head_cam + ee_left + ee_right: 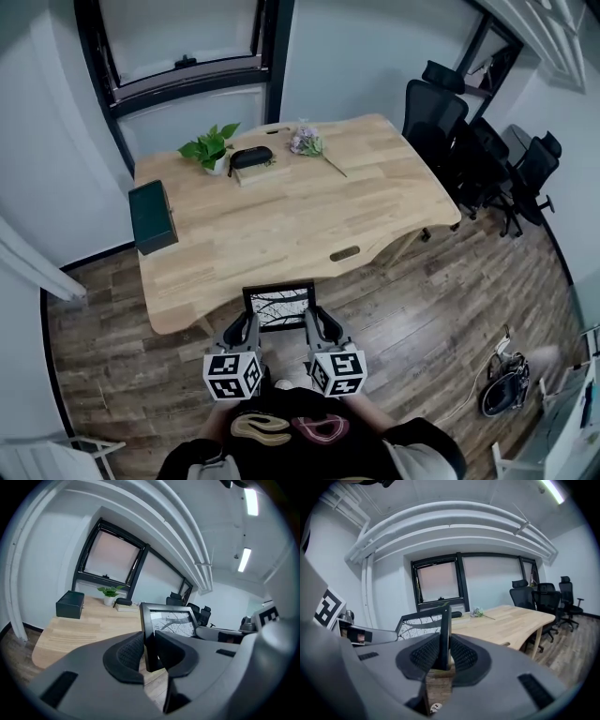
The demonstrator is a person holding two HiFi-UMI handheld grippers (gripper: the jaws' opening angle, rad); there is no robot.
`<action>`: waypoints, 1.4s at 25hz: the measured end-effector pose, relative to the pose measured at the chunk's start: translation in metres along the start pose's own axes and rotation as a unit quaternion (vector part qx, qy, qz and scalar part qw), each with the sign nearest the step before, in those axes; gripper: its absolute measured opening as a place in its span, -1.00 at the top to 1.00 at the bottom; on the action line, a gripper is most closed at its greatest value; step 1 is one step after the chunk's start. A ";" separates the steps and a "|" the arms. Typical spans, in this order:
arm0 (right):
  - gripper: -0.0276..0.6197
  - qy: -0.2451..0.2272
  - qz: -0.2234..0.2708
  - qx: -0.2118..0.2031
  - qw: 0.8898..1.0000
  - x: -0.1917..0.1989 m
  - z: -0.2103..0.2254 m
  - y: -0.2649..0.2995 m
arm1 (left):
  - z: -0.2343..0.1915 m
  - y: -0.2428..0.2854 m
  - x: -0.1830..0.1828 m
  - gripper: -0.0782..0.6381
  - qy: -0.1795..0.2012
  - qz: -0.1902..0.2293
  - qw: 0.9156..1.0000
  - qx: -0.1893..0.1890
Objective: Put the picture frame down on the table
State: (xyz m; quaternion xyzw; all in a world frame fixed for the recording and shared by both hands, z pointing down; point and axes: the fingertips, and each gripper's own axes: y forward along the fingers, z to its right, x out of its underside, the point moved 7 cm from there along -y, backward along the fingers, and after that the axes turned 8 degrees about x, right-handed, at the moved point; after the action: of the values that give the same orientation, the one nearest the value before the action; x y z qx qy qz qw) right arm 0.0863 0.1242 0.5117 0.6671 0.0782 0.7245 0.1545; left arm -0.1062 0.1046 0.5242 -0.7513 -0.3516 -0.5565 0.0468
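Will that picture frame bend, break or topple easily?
Probably stiff: the picture frame looks flat though gripped only at its two side edges. Its front may be glass, so likely fragile. So thin, it would probably tip if stood upright.

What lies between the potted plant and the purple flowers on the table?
A black pouch resting on a pale flat block, clearest in the head view.

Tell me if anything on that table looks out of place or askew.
Nothing spilled or broken. The dark green box sits at the left edge of the table, one corner seemingly overhanging. The flower sprig lies loose on the wood. The picture frame is not yet on it.
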 end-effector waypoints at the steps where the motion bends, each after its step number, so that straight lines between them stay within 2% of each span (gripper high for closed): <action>1: 0.67 0.001 -0.001 0.001 1.000 -0.003 -0.002 0.008 | -0.007 0.005 -0.005 0.55 0.001 -0.001 1.000 0.001; 14: 0.67 -0.016 -0.006 0.013 1.000 -0.042 -0.034 0.125 | -0.099 0.073 -0.066 0.55 -0.009 0.001 1.000 0.017; 20: 0.67 -0.012 -0.007 0.025 1.000 -0.053 -0.048 0.160 | -0.130 0.094 -0.090 0.55 -0.003 -0.005 1.000 0.028; 25: 0.67 0.004 -0.002 0.036 0.999 -0.060 -0.055 0.180 | -0.149 0.107 -0.103 0.55 -0.005 -0.009 0.999 0.038; 35: 0.67 -0.001 -0.007 0.053 0.999 -0.066 -0.063 0.202 | -0.166 0.121 -0.118 0.55 0.002 -0.016 0.999 0.045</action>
State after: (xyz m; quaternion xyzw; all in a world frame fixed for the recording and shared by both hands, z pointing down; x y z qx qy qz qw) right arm 0.0039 -0.0815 0.5076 0.6746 0.1209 0.7175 0.1246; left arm -0.1850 -0.1184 0.5231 -0.7415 -0.3879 -0.5426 0.0727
